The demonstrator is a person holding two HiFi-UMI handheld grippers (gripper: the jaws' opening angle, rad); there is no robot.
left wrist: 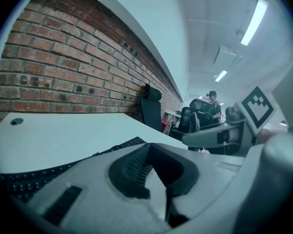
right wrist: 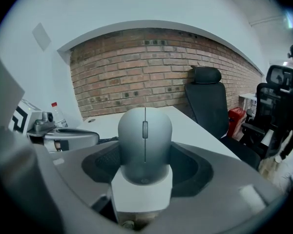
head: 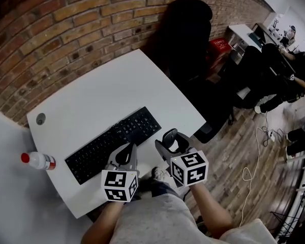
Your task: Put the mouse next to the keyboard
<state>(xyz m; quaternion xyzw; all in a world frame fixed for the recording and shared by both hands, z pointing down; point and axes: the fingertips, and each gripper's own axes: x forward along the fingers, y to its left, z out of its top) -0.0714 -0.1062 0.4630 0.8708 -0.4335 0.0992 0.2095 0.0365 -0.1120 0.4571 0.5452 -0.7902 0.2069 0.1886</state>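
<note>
Head view, left to right: a bottle sits at the left edge of the white table. The keyboard lies diagonally across the table, and your left gripper hovers over its near edge — jaws together, nothing between them. Just beside the keyboard's right end, your right gripper is clamped on the mouse — grey, wheel facing that gripper's camera.

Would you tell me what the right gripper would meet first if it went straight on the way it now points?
Probably the brick wall: the right gripper, shut on the mouse, points nearly level over the white table; depth unclear.
</note>
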